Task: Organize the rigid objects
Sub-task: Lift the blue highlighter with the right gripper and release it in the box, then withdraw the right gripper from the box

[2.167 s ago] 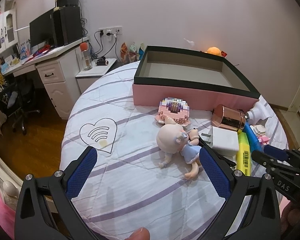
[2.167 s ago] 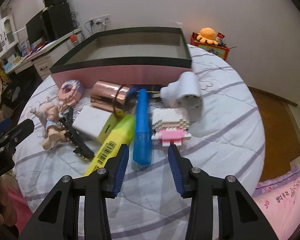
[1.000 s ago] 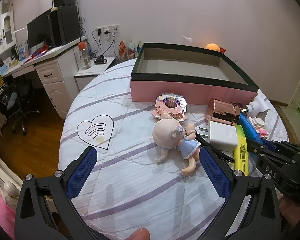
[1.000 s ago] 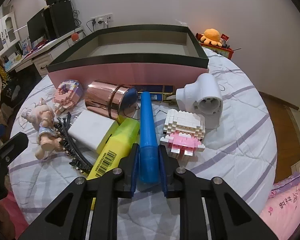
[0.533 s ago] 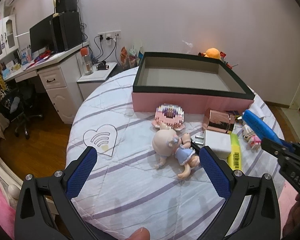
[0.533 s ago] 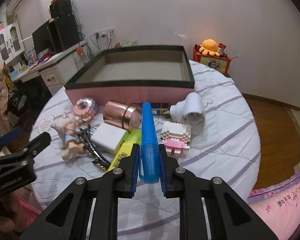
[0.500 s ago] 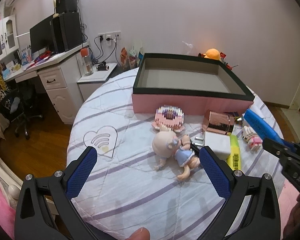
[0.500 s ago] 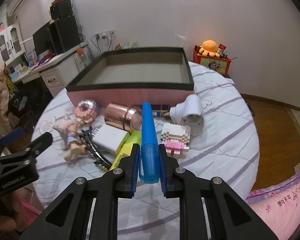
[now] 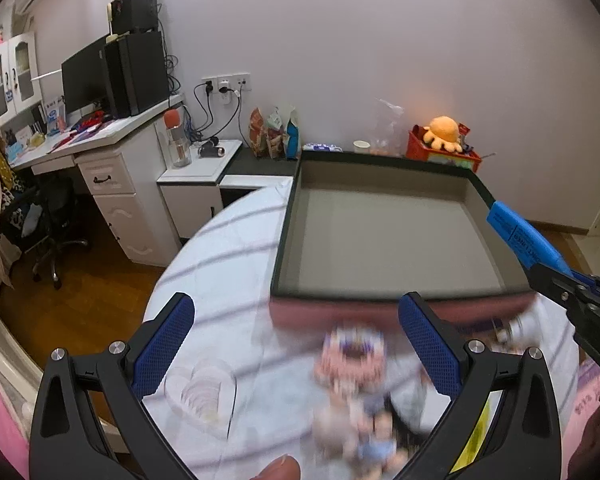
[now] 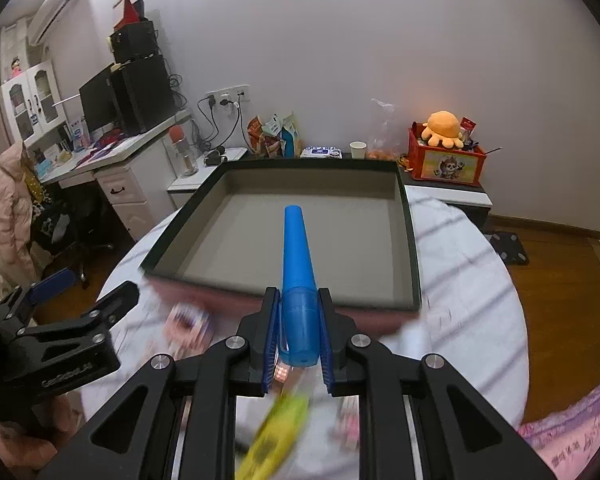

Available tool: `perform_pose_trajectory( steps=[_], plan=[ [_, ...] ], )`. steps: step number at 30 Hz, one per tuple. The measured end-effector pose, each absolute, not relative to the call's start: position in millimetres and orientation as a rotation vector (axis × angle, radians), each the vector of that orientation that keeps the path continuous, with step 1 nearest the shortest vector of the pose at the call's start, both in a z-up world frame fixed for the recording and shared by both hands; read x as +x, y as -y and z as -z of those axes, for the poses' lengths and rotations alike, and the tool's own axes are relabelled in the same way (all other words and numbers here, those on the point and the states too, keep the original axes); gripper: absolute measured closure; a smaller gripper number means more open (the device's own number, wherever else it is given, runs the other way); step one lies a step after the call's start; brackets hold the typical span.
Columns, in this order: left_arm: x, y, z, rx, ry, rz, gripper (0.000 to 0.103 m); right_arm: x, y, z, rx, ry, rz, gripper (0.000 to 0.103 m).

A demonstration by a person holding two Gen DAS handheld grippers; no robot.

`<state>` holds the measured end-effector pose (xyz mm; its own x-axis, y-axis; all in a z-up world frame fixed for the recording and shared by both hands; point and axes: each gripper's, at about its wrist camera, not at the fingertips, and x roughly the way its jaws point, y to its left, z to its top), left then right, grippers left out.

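Now that the blue tube (image 10: 298, 276) has been lifted off the bed (image 10: 472, 276), it is held clenched in the right tool (image 10: 299, 332) over the tray (image 10: 410, 248); the left tool (image 9: 296, 344) is held released, empty.

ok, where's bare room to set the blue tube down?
The whole grey floor of the box is bare, wall to wall. The cloth left of the box is free too. In front of the box it's crowded with toys. The right tool holds the blue tube.
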<state>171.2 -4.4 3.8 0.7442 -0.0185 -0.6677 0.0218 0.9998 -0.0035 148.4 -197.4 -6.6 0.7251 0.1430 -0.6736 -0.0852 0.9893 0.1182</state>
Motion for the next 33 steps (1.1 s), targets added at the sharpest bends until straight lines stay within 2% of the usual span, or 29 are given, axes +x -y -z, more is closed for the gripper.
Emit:
perform_pose_trajectory(
  steps=[10, 17, 18, 19, 23, 24, 30, 33],
  plan=[
    [237, 10, 12, -0.019, -0.767, 0.023, 0.000, 261, 209, 57, 0.062, -0.953, -0.077, 0.085],
    [240, 7, 22, -0.031, -0.791, 0.020, 0.000, 273, 208, 85, 0.032, -1.056, -0.044, 0.085],
    [238, 6, 22, -0.033, -0.793, 0.020, 0.000, 271, 209, 85, 0.040, -1.052, -0.040, 0.079],
    [234, 5, 22, -0.034, -0.794, 0.021, 0.000, 268, 210, 83, 0.046, -1.044, -0.038, 0.060],
    [222, 3, 17, -0.036, -0.788, 0.016, 0.000, 254, 202, 71, 0.021, -0.984, -0.044, 0.037],
    [218, 3, 15, -0.034, -0.786, 0.016, 0.000, 249, 200, 66, 0.014, -0.961, -0.032, 0.027],
    [180, 0, -3, -0.033, -0.728, 0.003, 0.000, 208, 202, 28, 0.057, -0.832, -0.028, 0.021],
    [160, -1, -10, -0.033, -0.698, -0.001, 0.000, 178, 204, 11, 0.084, -0.775, -0.033, 0.014]
  ],
)
